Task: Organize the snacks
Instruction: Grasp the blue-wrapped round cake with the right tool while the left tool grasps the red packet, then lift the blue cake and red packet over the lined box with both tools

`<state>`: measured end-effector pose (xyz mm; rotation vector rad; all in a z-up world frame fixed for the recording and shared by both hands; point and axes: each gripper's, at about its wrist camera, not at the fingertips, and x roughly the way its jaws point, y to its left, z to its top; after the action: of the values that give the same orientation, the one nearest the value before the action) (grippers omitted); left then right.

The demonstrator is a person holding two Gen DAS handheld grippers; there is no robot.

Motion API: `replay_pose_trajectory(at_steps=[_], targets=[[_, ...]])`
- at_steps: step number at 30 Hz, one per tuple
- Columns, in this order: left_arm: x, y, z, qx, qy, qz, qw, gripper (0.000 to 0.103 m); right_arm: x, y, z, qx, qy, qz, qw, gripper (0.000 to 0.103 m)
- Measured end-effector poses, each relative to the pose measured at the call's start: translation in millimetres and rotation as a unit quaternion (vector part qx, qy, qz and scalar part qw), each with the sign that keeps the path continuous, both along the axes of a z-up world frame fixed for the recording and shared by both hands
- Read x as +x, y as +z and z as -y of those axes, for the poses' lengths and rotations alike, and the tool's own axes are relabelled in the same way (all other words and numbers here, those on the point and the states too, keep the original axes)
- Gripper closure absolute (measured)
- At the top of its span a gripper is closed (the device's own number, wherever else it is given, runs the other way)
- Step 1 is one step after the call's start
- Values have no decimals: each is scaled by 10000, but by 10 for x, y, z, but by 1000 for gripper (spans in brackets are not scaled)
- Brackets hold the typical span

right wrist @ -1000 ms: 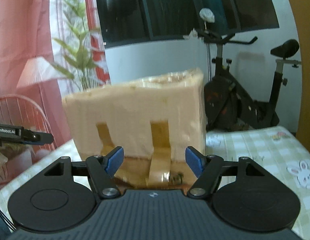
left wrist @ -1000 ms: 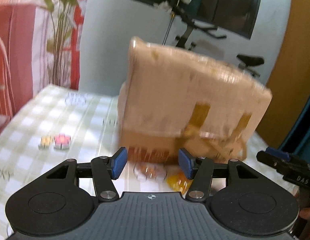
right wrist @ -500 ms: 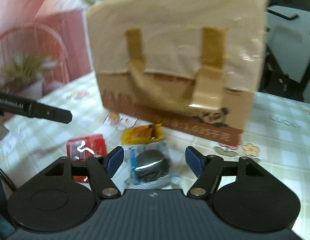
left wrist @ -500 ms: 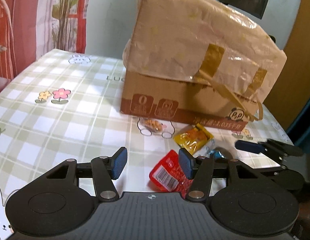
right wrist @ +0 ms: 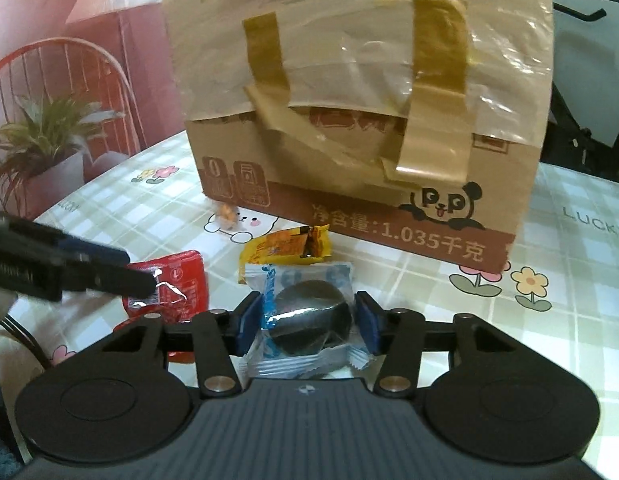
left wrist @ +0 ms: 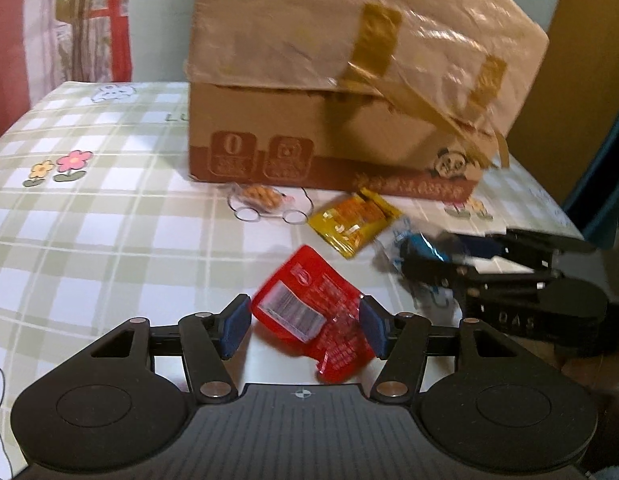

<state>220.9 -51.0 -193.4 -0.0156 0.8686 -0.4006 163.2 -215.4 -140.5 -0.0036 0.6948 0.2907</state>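
Both grippers are working in front of the taped cardboard box (right wrist: 361,120) — the left gripper (left wrist: 303,326) is straddling a red snack packet (left wrist: 313,312), jaws wide, while the right gripper (right wrist: 305,320) is bracketing a blue-wrapped dark cookie (right wrist: 305,312), pads near its wrapper. A yellow packet (right wrist: 287,246) is lying just before the box.

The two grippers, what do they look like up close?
Both the left gripper and the right gripper are matte black, with ribbed bodies, round side discs, silver pivot screws and blue fingertip pads. White lettering marks their sides.
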Motion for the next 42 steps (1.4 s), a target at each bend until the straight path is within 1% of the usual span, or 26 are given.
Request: replay_pose_trajectory(at_steps=[3,8,12,13,15,18,21,22,24,25,26,27,28,30,35,38,42], targets=[[-2,-37,41,91,-57,-17,9999,40,2,1,-11,-42,11,23,10000,51],[-20,-65,136,274,-213,113,9993,29,14,-10,-16,-1,11,25,10000,51],[-62,-116,242,660,-381,376,9964,29,5,-6,-8,12,6,26,10000,51],[-69,-131,267,746,-410,437,9954,27,4,-6,-7,13,6,26,10000,51],[-75,-142,276,791,-424,496,9947,27,3,-6,-6,16,7,25,10000,51],[-78,-127,247,718,-407,490,9954,28,0,-7,-5,15,7,26,10000,51],[-75,-111,210,589,-390,488,9963,39,-2,-8,-5,26,4,25,10000,51],[-83,-91,192,536,-354,548,9964,48,-3,-7,-7,31,2,25,10000,51],[-94,-52,188,511,-373,638,9960,57,-5,-6,-8,35,1,24,10000,51],[-105,-32,184,509,-368,705,9955,69,-5,-6,-8,33,2,25,10000,51],[-113,-13,184,554,-349,783,9948,90,-5,-6,-7,33,2,24,10000,51],[-99,-15,193,599,-375,727,9948,100,-5,-7,-7,34,2,24,10000,51],[-82,-35,183,558,-403,602,9958,100,-5,-6,-7,35,1,24,10000,51],[-80,-67,161,530,-382,511,9966,100,-5,-7,-7,36,1,23,10000,51],[-69,-9,99,559,-202,688,9959,100,-6,-7,-6,38,3,23,10000,51],[-26,0,-5,729,215,715,9945,100,-8,-5,-12,31,1,27,10000,51],[71,-26,-232,997,982,610,9883,100,-10,-5,-10,34,3,27,10000,51]])
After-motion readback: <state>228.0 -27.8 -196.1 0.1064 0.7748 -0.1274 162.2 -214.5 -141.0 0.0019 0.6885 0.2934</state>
